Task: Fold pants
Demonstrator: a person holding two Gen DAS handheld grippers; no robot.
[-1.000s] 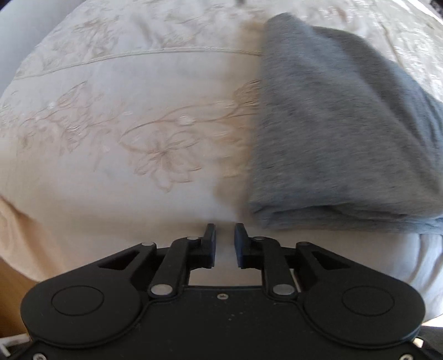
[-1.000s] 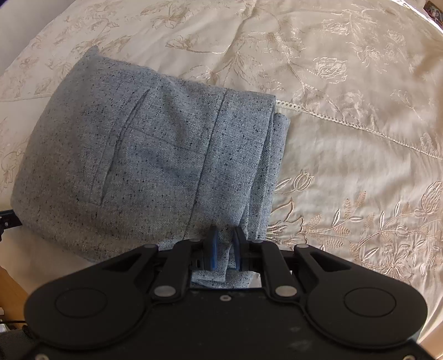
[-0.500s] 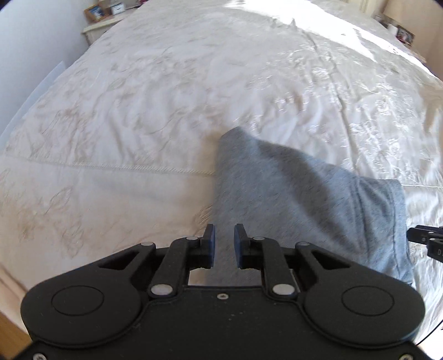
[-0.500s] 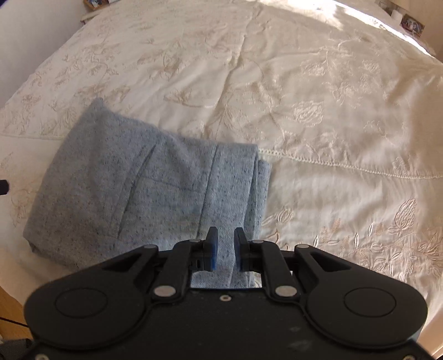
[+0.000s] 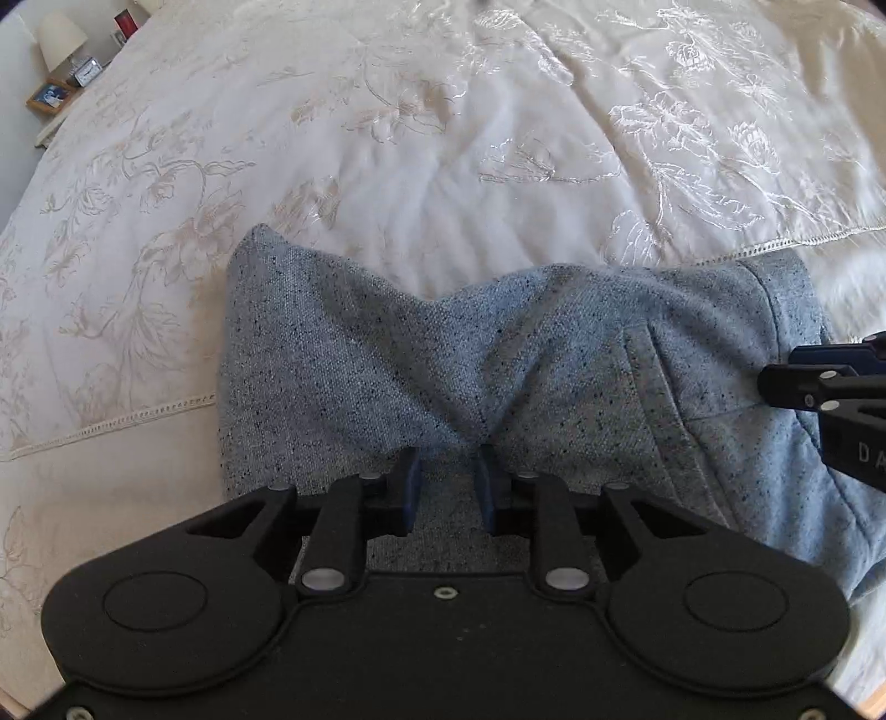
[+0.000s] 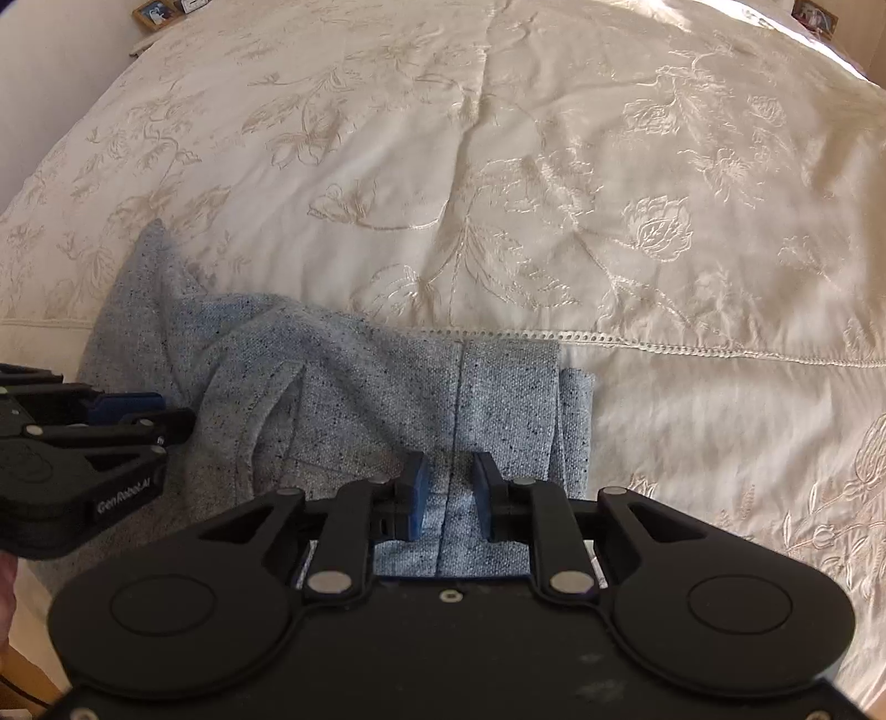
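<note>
Pants folded on the bedspread, bunched fabric pinched up by the left gripper, near edge gripped by the right gripper, bedside lamp shown only in the left view.

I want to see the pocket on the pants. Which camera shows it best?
The left wrist view: the slit pocket on the folded grey pants lies open to the camera, lit and unblocked. In the right wrist view the pocket is creased into a bunched fold beside the left gripper, so it is harder to make out.
</note>
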